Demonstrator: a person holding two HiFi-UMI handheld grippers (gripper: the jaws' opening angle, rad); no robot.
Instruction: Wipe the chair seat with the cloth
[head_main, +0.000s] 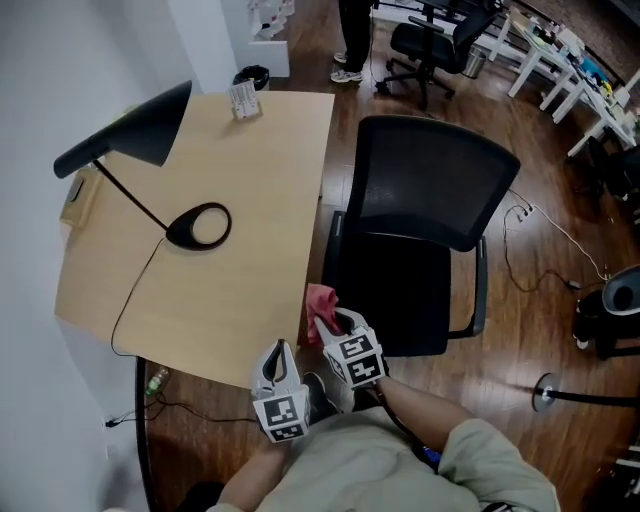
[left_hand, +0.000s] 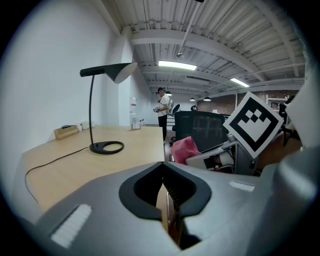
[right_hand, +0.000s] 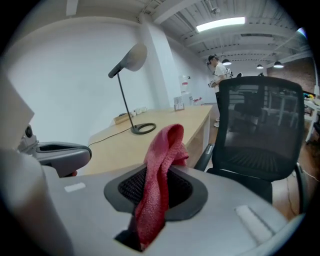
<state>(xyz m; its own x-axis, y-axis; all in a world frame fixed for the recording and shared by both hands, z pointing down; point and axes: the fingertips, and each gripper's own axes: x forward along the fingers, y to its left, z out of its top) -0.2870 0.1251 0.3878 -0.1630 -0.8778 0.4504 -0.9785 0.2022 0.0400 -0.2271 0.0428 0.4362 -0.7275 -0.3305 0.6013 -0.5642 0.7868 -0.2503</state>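
The right tongs (right_hand: 156, 195) are pinching the red cloth (right_hand: 167, 145), which is sticking out between the bench (head_main: 240, 290) edge and the chair seat (head_main: 400, 290), at the seat's 8 o'clock corner. At their 8 o'clock, the left tongs (left_hand: 167, 200) are sitting closed, gripping nothing.

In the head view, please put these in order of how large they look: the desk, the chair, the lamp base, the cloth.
1. desk
2. chair
3. lamp base
4. cloth
The right tool hides part of the cloth, so third and fourth are less sure.
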